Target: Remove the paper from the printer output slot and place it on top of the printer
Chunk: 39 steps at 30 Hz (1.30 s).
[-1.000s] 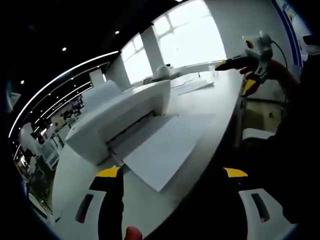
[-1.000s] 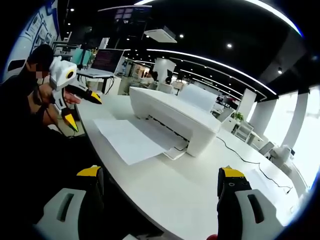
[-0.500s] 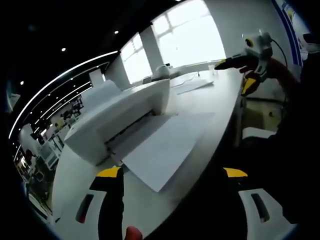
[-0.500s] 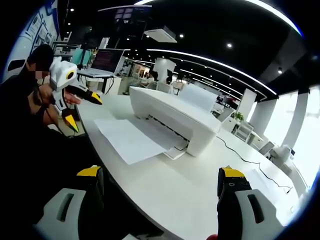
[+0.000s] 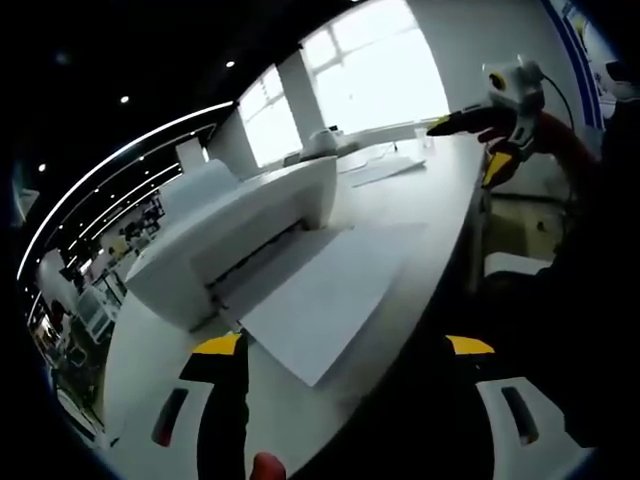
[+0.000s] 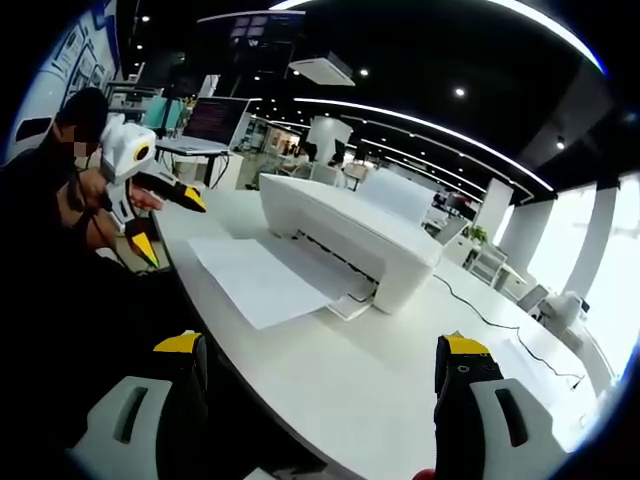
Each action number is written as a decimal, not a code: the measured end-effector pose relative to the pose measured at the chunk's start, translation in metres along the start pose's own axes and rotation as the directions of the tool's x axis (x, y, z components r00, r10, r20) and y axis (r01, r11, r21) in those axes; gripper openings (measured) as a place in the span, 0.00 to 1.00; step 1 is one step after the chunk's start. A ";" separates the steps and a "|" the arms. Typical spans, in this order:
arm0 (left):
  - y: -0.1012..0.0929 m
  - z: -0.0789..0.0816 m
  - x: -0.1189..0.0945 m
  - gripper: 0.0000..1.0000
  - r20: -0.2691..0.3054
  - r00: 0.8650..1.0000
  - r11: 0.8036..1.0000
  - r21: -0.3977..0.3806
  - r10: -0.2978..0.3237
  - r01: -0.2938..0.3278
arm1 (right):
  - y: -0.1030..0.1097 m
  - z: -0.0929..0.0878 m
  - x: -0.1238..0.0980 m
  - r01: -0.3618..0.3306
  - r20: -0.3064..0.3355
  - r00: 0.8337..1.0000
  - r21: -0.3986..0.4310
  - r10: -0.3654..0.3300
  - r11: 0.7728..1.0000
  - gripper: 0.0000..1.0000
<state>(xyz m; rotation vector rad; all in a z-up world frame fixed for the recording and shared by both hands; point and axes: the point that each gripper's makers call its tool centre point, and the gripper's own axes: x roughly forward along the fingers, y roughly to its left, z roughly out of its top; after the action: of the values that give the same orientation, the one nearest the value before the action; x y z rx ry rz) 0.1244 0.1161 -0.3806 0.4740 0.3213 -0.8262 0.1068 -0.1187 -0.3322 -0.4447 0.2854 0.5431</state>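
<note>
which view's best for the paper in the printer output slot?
Right gripper view: the paper shows whole, lying flat from the printer out over the table, all its free edges visible. The left gripper view shows the same sheet larger, but its near corner lies close to the left tool's own jaw.

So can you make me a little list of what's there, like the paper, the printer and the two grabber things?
paper: white sheet sticking out of the printer's slot, lying flat on the table, not picked up yet
printer: white box on the table, nothing on its top
table: long and white
left gripper: open, holding nothing, back from the paper's near edge
right gripper: open, holding nothing, off to the side of the printer
cable: thin wire across the table behind the printer
</note>
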 end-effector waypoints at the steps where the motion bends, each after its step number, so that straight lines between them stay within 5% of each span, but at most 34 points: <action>1: 0.000 0.000 0.000 0.81 0.000 1.000 1.000 -0.001 0.000 0.000 | 0.000 0.000 0.000 0.000 -0.001 1.000 -0.001 0.000 1.000 0.90; 39: -0.006 0.001 0.009 0.81 -0.002 1.000 1.000 -0.001 -0.015 0.015 | 0.000 -0.002 0.000 0.000 -0.002 1.000 0.001 0.000 1.000 0.90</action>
<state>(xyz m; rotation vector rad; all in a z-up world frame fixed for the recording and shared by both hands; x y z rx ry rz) 0.1258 0.1067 -0.3859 0.4719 0.3273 -0.8402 0.1066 -0.1196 -0.3340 -0.4446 0.2878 0.5423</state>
